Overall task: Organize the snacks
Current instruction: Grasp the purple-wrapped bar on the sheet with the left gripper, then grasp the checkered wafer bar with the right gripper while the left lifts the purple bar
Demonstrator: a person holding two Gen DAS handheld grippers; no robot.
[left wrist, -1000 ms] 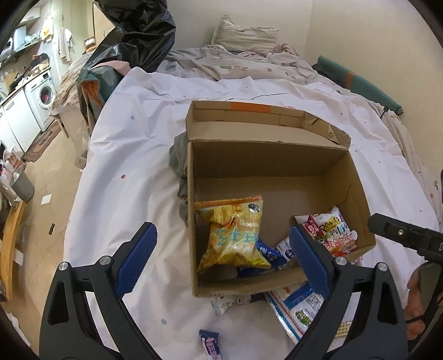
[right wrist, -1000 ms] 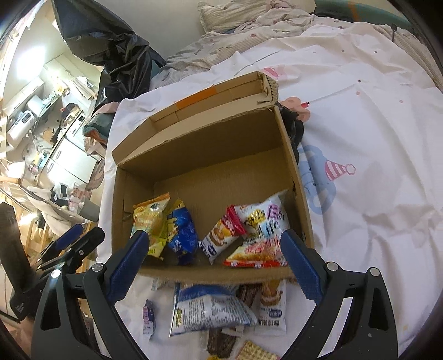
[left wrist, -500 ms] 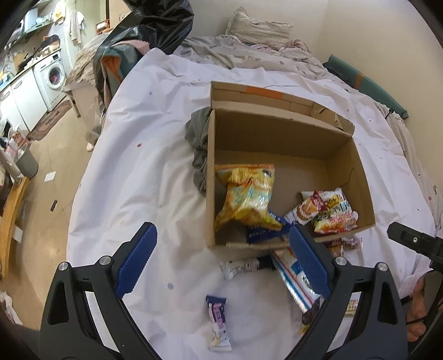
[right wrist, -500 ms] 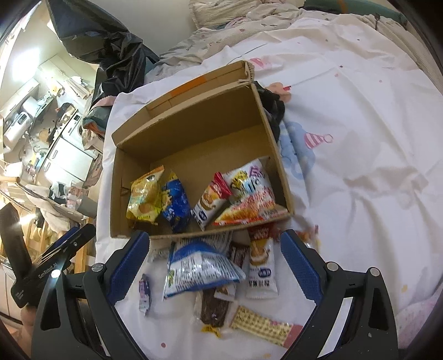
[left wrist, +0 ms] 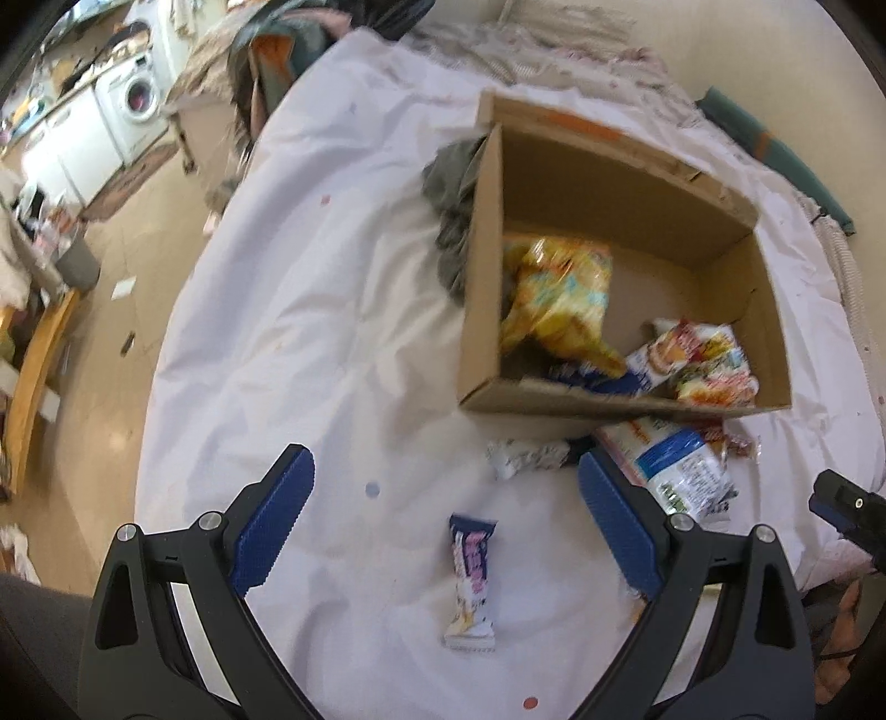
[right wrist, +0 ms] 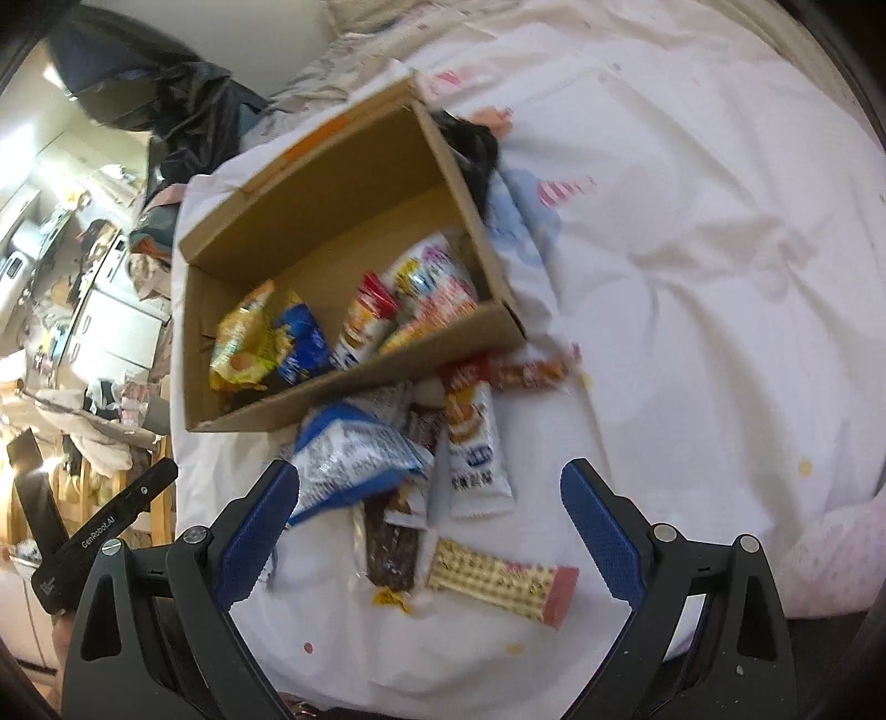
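An open cardboard box sits on a white bedsheet and holds several snack packs, among them a yellow bag. Loose snacks lie in front of it: a blue-and-white bag, a white bar, a dark bar, a yellow-pink wafer bar. A small purple-white bar lies apart. My left gripper is open and empty above the purple-white bar. My right gripper is open and empty above the loose pile.
A grey cloth lies against the box's left side. The bed edge drops to the floor on the left. A washing machine and cabinets stand beyond. Pillows and bedding lie behind the box.
Both grippers have pulled back and up from the box. More of the sheet and the loose snacks in front of the box have come into view.
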